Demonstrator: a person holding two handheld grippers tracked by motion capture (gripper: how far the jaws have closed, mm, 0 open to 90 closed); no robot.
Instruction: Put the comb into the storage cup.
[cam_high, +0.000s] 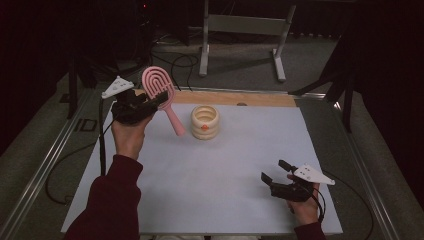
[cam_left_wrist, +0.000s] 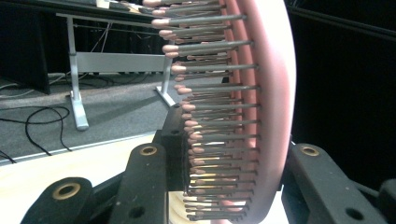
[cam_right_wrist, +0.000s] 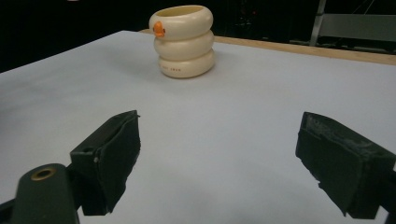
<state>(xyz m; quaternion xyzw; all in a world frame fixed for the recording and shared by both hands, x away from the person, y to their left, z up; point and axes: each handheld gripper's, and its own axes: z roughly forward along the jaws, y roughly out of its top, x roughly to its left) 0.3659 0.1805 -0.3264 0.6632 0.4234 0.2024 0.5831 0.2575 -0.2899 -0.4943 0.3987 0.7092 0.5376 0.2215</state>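
Note:
A pink hairbrush (cam_high: 161, 92) is held above the table's far left, head up and handle slanting down to the right. My left gripper (cam_high: 150, 104) is shut on its head; in the left gripper view the brush (cam_left_wrist: 261, 93) stands edge-on between the jaws, bristles pointing left. A cream ribbed cup (cam_high: 205, 121) with an orange dot stands open-topped on the white table top (cam_high: 220, 175), just right of the brush handle's tip. Near the front right, my right gripper (cam_high: 275, 171) rests low and open with nothing between its jaws. Farther off in the right gripper view stands the cup (cam_right_wrist: 183, 42).
A bare wooden strip (cam_high: 235, 98) runs along the table's far edge. A grey metal stand (cam_high: 245, 30) and black cables (cam_high: 180, 62) are on the floor beyond. Metal rails (cam_high: 45, 160) flank the table. Cables trail from both grippers.

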